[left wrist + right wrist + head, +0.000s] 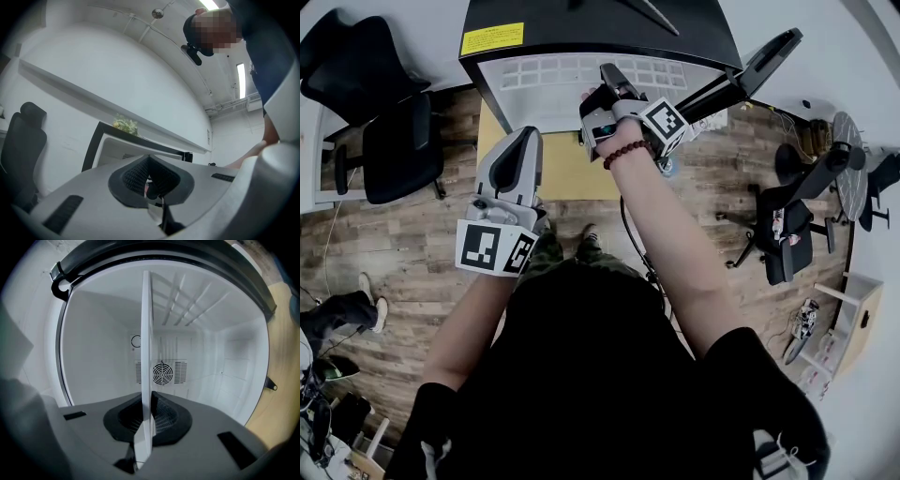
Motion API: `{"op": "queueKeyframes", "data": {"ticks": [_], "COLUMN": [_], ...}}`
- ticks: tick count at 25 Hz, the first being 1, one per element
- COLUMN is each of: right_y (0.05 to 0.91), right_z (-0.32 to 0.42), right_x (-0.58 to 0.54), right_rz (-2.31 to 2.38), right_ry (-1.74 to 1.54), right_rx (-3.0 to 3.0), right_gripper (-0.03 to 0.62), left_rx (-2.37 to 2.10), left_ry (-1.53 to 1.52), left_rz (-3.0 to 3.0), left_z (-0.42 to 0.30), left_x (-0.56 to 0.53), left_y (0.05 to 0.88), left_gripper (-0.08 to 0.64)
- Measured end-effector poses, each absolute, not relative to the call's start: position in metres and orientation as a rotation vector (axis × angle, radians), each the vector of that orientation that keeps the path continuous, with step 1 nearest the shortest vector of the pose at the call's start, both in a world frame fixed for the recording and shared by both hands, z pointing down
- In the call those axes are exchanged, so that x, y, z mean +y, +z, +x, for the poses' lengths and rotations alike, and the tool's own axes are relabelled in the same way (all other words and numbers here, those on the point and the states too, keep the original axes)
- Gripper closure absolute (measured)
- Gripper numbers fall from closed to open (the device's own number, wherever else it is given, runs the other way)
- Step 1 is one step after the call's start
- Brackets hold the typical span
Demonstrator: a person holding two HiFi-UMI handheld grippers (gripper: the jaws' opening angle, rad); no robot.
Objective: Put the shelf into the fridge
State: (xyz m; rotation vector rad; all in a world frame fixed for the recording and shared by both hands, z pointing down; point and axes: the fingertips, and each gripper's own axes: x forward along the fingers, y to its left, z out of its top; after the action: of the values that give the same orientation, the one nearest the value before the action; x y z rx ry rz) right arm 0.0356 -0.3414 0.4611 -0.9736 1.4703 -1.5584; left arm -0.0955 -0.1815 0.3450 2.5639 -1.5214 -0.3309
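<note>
The black mini fridge (pixel 581 23) stands open in front of me, its door (pixel 759 64) swung out to the right. A white ribbed shelf (pixel 548 80) lies in its mouth. My right gripper (pixel 614 101) is shut on the shelf's front edge. In the right gripper view the shelf (pixel 146 333) shows edge-on as a thin white plate, running from between the right gripper (pixel 146 420) pads into the white fridge interior (pixel 93 352). My left gripper (pixel 514 173) hangs lower left, away from the shelf. In its own view the left gripper (pixel 150 180) is shut on nothing.
A round fan vent (pixel 162 373) sits on the fridge's back wall. The fridge rests on a yellow board (pixel 562 169) on the wood floor. Black office chairs stand at the left (pixel 384 131) and right (pixel 787 225). Another person's legs (pixel 337 314) are at the left.
</note>
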Motion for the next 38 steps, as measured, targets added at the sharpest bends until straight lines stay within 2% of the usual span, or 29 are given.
{"op": "queueKeyframes", "data": {"ticks": [38], "right_y": [0.458], "right_z": [0.041], "right_x": [-0.296], "right_rz": [-0.987], "right_ry": [-1.581], "right_rx": [1.441], "right_gripper": [0.558], "left_rx": [-1.462], "left_ry": [-0.325], "left_rz": [2.602], "left_z": [-0.076], "left_x": [-0.18], "left_y": [0.341], "left_gripper": [0.541]}}
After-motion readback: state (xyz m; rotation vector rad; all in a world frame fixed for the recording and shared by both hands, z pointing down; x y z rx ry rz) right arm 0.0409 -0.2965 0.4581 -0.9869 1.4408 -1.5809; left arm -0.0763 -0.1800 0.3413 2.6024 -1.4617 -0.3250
